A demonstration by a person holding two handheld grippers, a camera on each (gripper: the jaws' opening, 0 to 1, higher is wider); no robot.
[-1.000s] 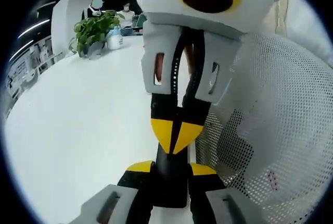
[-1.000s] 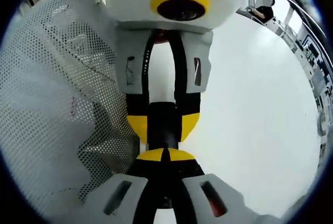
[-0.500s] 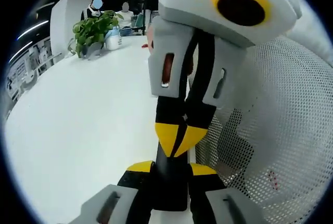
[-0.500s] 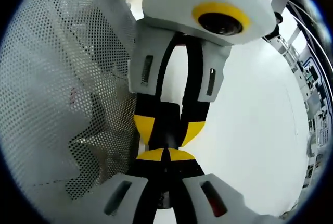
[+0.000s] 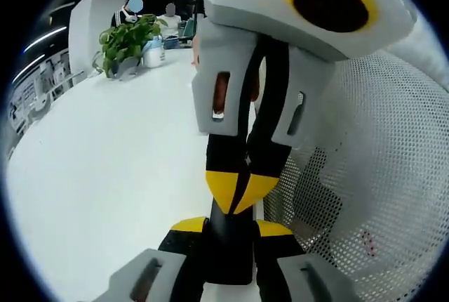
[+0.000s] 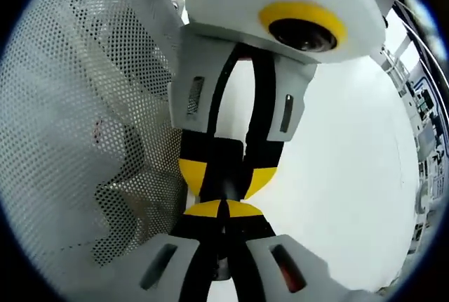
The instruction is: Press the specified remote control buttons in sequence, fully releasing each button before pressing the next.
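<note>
Left claw: the left claw (image 5: 230,227) is clamped on a slim black remote control (image 5: 228,253), one yellow-tipped jaw on each long side.
Right claw: the right claw (image 6: 224,209) has its jaws together, yellow tips meeting in one point that touches the remote's face; it looks like a press in hand.
Remote position: it lies between the left jaws and directly under the right tip, held above the white bench (image 5: 105,175).
Buttons: too hidden to tell which one sits under the tip.
Surroundings: white mesh (image 5: 379,175) lies just beside both claws; a potted plant (image 5: 126,41) stands well apart.
Risk: a hard or off-centre push could tilt the remote in the clamp or catch a neighbouring button.
Risk: lifting too little would leave the button half pressed before the next.
</note>
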